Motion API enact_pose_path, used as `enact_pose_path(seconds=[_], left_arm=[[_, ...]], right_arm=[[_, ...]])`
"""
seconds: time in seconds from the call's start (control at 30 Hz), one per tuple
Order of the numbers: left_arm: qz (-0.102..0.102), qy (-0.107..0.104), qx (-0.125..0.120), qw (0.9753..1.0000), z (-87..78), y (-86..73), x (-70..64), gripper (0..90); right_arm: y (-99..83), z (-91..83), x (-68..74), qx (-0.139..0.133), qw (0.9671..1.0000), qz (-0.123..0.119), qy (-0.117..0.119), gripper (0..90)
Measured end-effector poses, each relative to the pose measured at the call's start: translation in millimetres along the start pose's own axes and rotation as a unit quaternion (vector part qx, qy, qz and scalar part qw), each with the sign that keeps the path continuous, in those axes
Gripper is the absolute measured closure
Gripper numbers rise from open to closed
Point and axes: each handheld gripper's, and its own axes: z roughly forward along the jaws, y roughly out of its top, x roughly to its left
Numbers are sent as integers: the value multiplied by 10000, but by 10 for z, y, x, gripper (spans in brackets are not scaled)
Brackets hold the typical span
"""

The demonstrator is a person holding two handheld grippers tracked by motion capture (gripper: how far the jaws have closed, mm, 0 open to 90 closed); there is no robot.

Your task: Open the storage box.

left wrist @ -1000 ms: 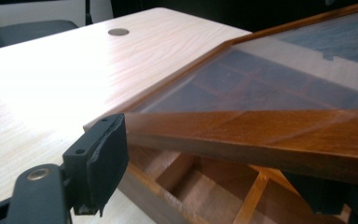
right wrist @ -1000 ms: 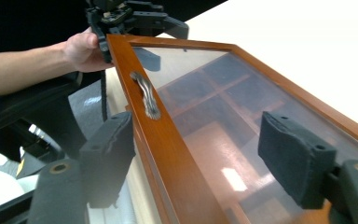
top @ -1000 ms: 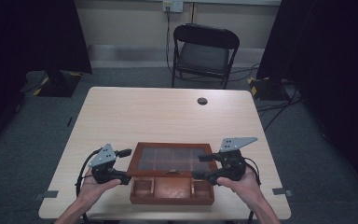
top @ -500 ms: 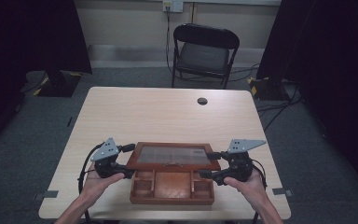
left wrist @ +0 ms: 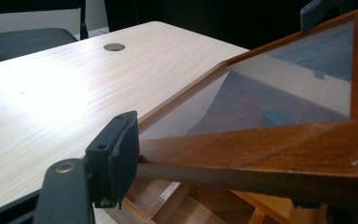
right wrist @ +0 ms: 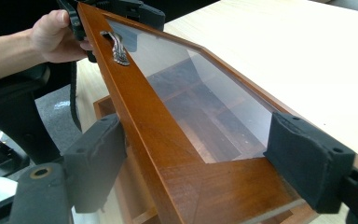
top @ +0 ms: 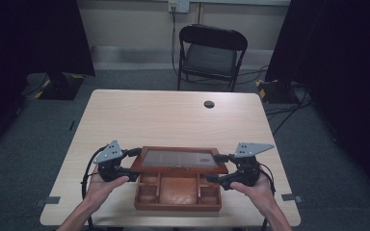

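Observation:
A brown wooden box (top: 178,197) with several compartments sits at the table's near edge. Its glass-paned lid (top: 179,160) is tilted up at the front, leaving the front compartments uncovered. My left gripper (top: 134,164) is shut on the lid's left frame; one pad (left wrist: 116,154) presses on the frame's edge (left wrist: 261,149). My right gripper (top: 216,168) is shut on the lid's right corner. In the right gripper view the pads (right wrist: 98,158) flank the wooden frame (right wrist: 191,177). A metal handle (right wrist: 116,46) sits on the lid's front rail, with the other hand (right wrist: 56,32) beyond it.
The light wood table (top: 173,120) stretches bare beyond the box, with a round cable hole (top: 209,104) near its far edge. A black folding chair (top: 212,53) stands behind the table. Dark curtains hang at both sides, and cables lie on the floor at the right.
The lid's front edge has risen a little, so more of the compartments show. Both grippers have shifted slightly with it.

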Motion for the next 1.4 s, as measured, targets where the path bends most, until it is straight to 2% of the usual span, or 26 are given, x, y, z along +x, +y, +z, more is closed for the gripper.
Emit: enact_pose_path(seconds=[0.13, 0.3, 0.4, 0.7, 0.97, 1.03, 1.1, 1.17, 1.4], left_arm=[[67, -8, 42, 10000, -5, 18, -7, 309], [65, -17, 43, 10000, -4, 23, -6, 316], [38, -34, 42, 10000, -4, 27, 1, 320], [-47, -110, 59, 9999, -6, 64, 41, 339], [-180, -117, -50, 9998, 1, 93, 85, 352], [-270, -123, -115, 9995, 6, 97, 93, 355], [-288, -126, -161, 9994, 13, 105, 113, 358], [-317, -118, -99, 9994, 27, 122, 126, 360], [-310, -121, -78, 9994, 44, 171, 172, 375]], right_arm=[[-18, 16, 1, -11, 9999, -87, -84, 199], [-23, 17, -8, -39, 9999, -87, -84, 200], [-13, 17, 4, 6, 9997, -194, -112, 197], [-13, -24, -89, 13, 9995, -64, -320, 205], [1, 18, -198, -134, 9991, 84, -398, 233], [6, 33, -227, -228, 9989, 159, -384, 232], [18, 35, -239, -278, 9986, 164, -419, 257], [26, 36, -253, -315, 9982, 159, -485, 280], [32, 55, -337, -416, 9978, 251, -442, 369]])
